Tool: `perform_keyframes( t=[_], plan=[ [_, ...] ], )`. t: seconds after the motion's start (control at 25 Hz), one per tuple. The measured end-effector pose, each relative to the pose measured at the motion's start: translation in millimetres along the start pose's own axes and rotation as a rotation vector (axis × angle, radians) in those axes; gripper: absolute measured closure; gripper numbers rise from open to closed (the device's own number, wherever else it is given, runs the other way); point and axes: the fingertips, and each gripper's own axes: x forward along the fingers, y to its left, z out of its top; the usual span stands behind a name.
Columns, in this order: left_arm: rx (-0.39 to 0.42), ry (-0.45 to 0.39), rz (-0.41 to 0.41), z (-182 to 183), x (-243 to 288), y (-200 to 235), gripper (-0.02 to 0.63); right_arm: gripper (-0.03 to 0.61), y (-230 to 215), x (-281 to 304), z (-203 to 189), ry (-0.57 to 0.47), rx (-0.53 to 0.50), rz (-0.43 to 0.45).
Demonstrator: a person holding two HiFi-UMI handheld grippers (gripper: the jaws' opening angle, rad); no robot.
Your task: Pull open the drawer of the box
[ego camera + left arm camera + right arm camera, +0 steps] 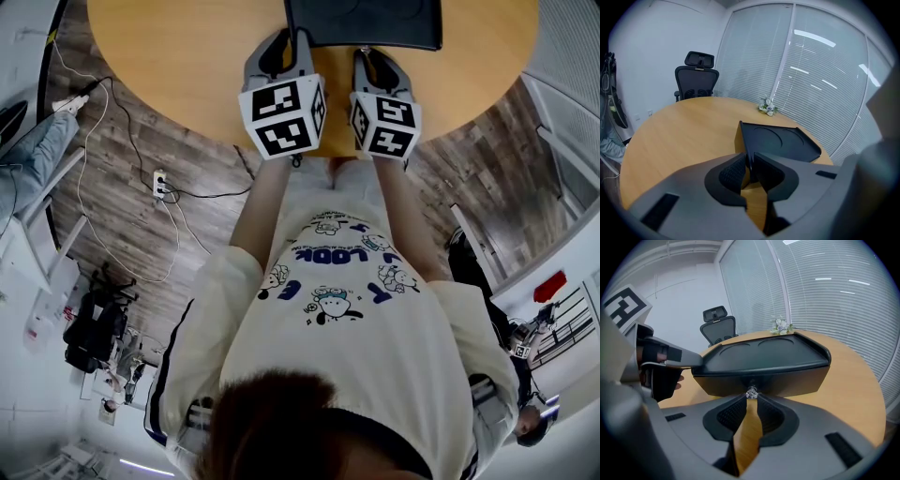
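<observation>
The round wooden surface stood before windows with closed blinds and carried a black box near the person's edge. The drawer faced the person, with a small clear knob at the centre of its front. The right gripper met the box there, its jaws narrowed and pinching the knob at their tips. The left gripper sat at the box's front left corner, jaws closed narrowly on the rim. A flower sprig lay beyond the box.

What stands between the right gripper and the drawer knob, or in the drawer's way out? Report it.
Nothing visible. The right gripper pinches the drawer's clear knob, and only bare table lies in front of the box. The left gripper grips its corner, aside.
</observation>
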Motion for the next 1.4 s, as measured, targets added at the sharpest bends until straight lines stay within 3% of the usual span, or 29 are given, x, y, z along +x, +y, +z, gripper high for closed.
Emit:
perform_keyframes(
  t=[1.4],
  plan=[
    [0.040,0.029,0.008,-1,3,4,0.549,0.492,9,-30,-37,0.035,0.011,0.032]
  ],
)
